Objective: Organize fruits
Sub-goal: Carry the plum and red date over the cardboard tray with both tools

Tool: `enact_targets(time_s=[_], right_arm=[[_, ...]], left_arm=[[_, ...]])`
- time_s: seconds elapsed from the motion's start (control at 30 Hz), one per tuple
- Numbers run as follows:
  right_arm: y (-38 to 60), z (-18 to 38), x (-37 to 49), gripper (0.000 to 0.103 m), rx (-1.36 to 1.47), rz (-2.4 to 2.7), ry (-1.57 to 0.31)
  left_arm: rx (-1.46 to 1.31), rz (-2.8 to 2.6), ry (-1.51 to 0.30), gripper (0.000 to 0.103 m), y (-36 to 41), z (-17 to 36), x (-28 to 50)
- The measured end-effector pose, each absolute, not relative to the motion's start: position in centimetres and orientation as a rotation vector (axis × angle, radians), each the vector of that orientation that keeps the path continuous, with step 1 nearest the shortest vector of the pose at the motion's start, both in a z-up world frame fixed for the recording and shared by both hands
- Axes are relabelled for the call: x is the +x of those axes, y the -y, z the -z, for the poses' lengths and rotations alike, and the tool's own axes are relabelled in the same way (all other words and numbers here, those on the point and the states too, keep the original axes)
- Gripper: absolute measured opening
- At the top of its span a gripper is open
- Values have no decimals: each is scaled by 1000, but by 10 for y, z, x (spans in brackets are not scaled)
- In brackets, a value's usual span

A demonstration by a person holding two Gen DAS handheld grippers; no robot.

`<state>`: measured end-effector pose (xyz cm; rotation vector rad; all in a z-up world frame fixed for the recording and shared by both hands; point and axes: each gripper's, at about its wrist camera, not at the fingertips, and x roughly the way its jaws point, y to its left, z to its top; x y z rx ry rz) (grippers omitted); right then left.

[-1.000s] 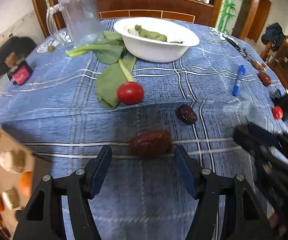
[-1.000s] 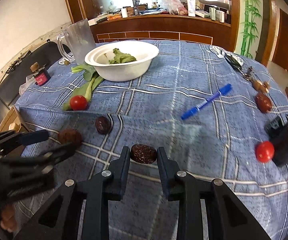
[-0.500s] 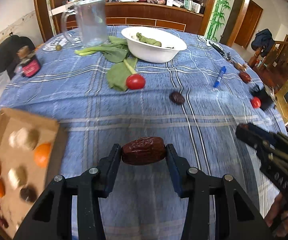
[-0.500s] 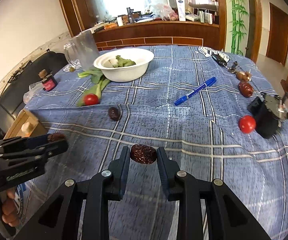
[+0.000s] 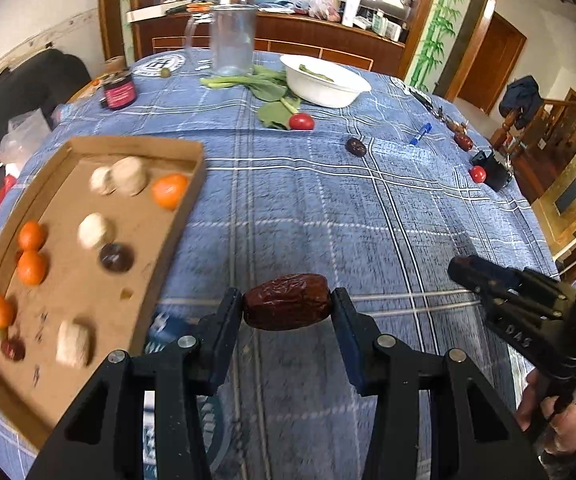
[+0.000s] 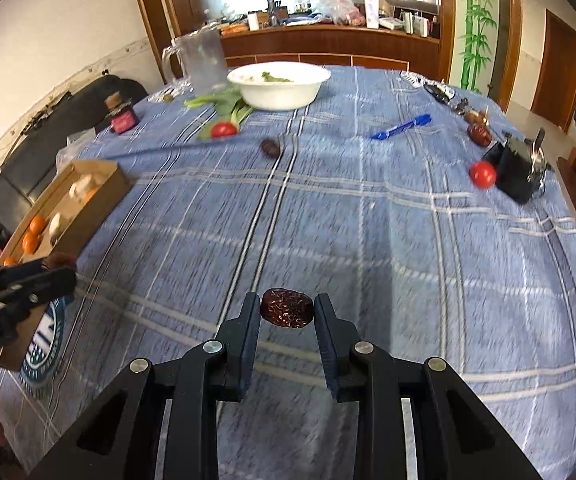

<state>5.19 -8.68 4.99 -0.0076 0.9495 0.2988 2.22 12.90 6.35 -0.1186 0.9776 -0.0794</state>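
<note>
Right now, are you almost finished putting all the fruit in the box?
Partly. The cardboard tray already holds oranges and other pieces. In hand: the left hand-held gripper pinches a red date, and the right hand-held gripper pinches a darker date. Still on the blue cloth: a tomato by the greens, a dark date, another tomato and a far date.

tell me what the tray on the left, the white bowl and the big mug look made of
Tray: looks like brown cardboard, matte, with thin folded-up walls.
White bowl: matte white with a thin rim, likely paper pulp or plastic; cannot tell which.
Mug: clear glass or plastic, see-through, with a handle.
</note>
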Motion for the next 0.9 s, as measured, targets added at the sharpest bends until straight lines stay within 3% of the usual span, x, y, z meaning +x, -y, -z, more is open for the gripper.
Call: enact_targets(time_s=[0.53,0.9], right_arm=[[-17,-74,37,30,-108,-448,-914],[-106,-86,42,31,-173,-600,-885]], left_arm=[[-190,-65,-894,45,-214,-91,-31],[-244,-228,-898,45,-291,-82,-58]])
